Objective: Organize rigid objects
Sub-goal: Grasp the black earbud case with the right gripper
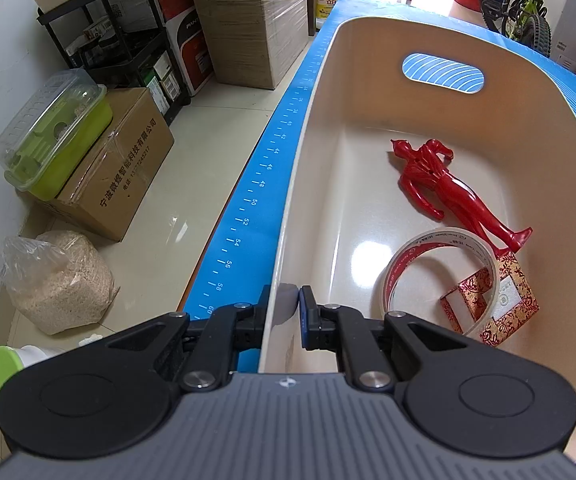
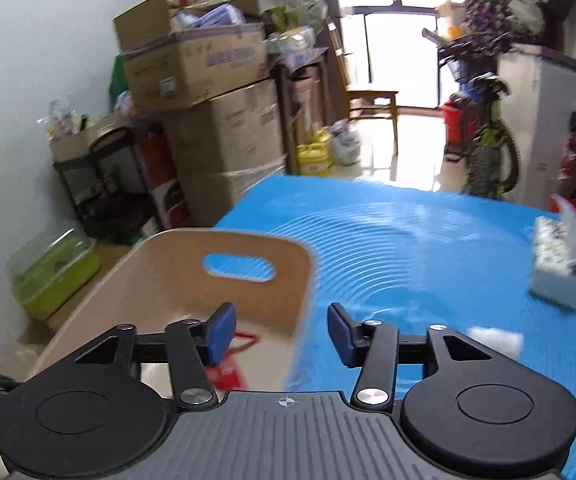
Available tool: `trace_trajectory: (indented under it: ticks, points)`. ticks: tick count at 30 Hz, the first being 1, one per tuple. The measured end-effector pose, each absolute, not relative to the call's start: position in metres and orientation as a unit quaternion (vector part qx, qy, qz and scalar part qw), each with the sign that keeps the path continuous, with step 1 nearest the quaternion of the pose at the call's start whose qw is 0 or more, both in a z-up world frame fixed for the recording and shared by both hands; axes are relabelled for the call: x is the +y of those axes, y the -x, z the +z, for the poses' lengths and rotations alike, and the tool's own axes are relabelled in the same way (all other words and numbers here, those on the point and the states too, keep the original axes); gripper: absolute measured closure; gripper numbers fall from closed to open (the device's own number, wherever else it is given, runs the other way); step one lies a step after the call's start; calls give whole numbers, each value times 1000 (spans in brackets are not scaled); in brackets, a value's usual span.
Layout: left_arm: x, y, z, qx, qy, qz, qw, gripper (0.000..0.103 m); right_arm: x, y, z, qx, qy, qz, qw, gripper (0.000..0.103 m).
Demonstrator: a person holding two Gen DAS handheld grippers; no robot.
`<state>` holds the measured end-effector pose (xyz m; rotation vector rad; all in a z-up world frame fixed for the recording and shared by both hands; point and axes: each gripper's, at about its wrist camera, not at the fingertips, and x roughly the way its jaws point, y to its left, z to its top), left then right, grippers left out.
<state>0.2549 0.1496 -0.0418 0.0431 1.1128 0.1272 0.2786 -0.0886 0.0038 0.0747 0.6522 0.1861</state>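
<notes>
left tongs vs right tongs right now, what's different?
Left tongs are shut, clamped on the near wall of the beige bin; right tongs stand open with nothing between the pads. Left tongs sit at the bin rim, looking into the bin; right tongs hang over the bin's right wall and the blue mat. Left view is sharp, right view blurred. Both have blue pads on black arms.

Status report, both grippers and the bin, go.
Left gripper shut on the bin wall. Right gripper open, empty, over the bin's edge. Red figure, tape roll, red patterned box inside. Nothing blocking.
</notes>
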Motion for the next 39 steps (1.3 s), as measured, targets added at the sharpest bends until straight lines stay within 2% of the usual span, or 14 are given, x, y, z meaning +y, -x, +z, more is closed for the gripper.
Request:
trace_trajectory:
  ticks: [9, 14, 17, 29, 32, 39]
  points:
    - [150, -255, -42, 528, -20, 60, 847, 89, -144, -290, -35, 352, -44, 64, 933, 39]
    - [150, -255, -42, 528, -21, 61, 847, 88, -139, -298, -71, 402, -23, 67, 913, 39]
    - [150, -255, -41, 528, -21, 60, 847, 88, -131, -302, -89, 424, 1, 68, 903, 33]
    - [149, -255, -41, 527, -22, 60, 847, 88, -125, -310, -123, 445, -8, 39, 894, 31]
    - [151, -255, -40, 527, -21, 58, 847, 88, -116, -306, -122, 436, 17, 42, 899, 45]
    - [153, -255, -41, 527, -21, 57, 848, 88, -113, -302, -115, 428, 30, 37, 903, 45]
